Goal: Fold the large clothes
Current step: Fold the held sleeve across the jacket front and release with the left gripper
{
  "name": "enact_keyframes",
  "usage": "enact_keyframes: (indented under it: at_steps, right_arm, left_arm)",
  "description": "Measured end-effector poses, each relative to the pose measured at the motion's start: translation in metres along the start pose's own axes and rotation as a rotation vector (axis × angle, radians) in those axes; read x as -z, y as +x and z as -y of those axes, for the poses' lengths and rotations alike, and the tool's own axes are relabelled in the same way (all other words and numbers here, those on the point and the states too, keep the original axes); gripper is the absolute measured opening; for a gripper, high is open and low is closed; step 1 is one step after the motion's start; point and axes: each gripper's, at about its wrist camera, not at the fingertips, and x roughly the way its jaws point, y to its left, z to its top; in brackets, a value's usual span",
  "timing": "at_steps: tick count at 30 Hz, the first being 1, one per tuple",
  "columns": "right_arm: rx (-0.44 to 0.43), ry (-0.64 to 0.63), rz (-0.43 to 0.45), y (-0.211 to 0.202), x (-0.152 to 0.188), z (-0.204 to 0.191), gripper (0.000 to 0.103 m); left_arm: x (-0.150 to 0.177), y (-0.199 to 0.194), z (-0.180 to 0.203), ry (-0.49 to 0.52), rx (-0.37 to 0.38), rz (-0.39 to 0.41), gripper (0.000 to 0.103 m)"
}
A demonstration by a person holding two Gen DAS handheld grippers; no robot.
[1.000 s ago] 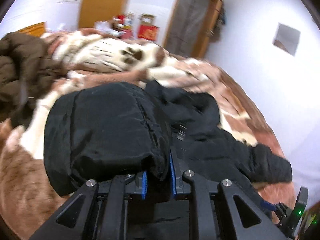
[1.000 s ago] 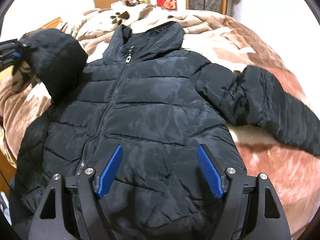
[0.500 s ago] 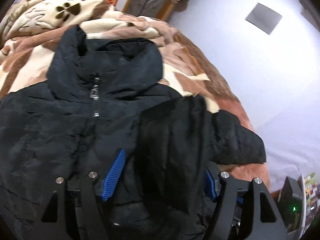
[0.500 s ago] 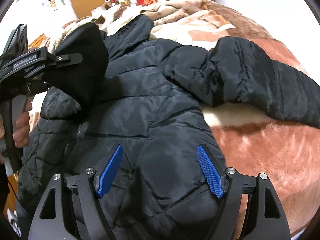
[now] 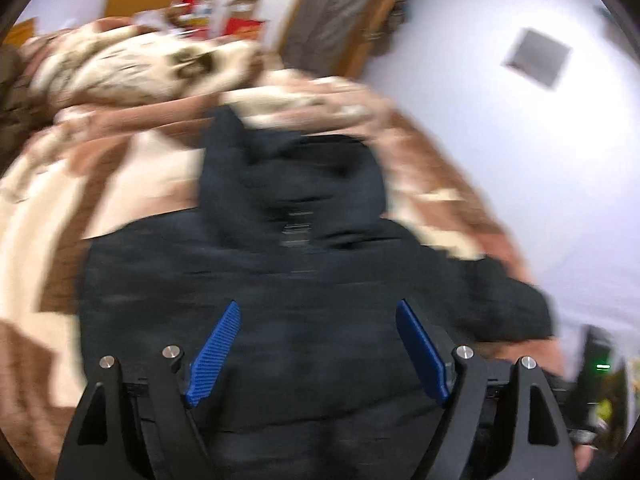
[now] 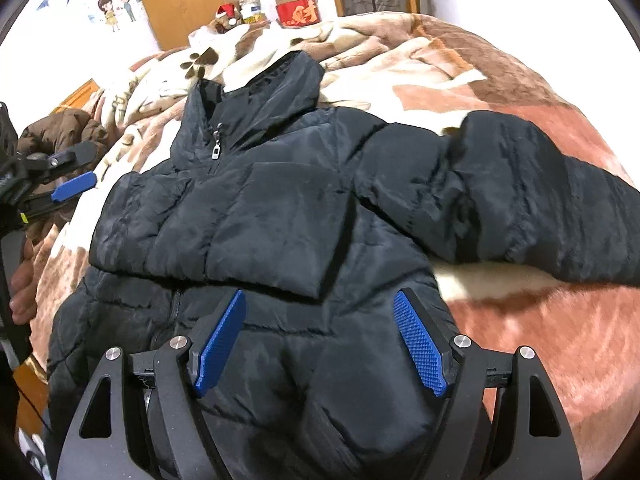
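I've got the black jacket point(image 6: 280, 220) lying front-up on the blanket point(image 6: 520, 320), collar toward the far end, zip closed. One sleeve point(image 6: 240, 236) is folded across the chest, cuff end lying flat near the middle; the other sleeve point(image 6: 540, 208) is stretched out sideways over the blanket, not yet folded. My left gripper point(image 5: 316, 340) is spread wide with nothing between its pads, hanging above the jacket's chest, and that view is badly smeared, so fine detail there is lost. My right gripper point(image 6: 320, 340) is spread too, empty, hovering over the lower body of the jacket. So I read this as the sleeve stage, half done. Next I'd judge the right gripper has to reach out to that loose sleeve, pinch near the cuff, and carry it across onto the chest. Puffy fabric, so it may spring back.
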Motion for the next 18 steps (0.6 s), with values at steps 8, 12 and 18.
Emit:
enact_keyframes:
  at_steps: [8,12,18]
  right_arm:
    - [0.015,-0.032,-0.125,0.086,-0.033,-0.011,0.049]
    - [0.037,-0.014,-0.137,0.103,-0.056,0.003,0.049]
    - [0.016,-0.023,-0.034,0.064,-0.071,0.001,0.049]
  left_arm:
    - [0.014,0.048,-0.103,-0.142,-0.232,-0.105,0.080]
    - [0.026,0.046,-0.099,-0.113,-0.224,-0.117,0.080]
    - [-0.005,0.022,-0.095,-0.061,-0.215,0.002,0.080]
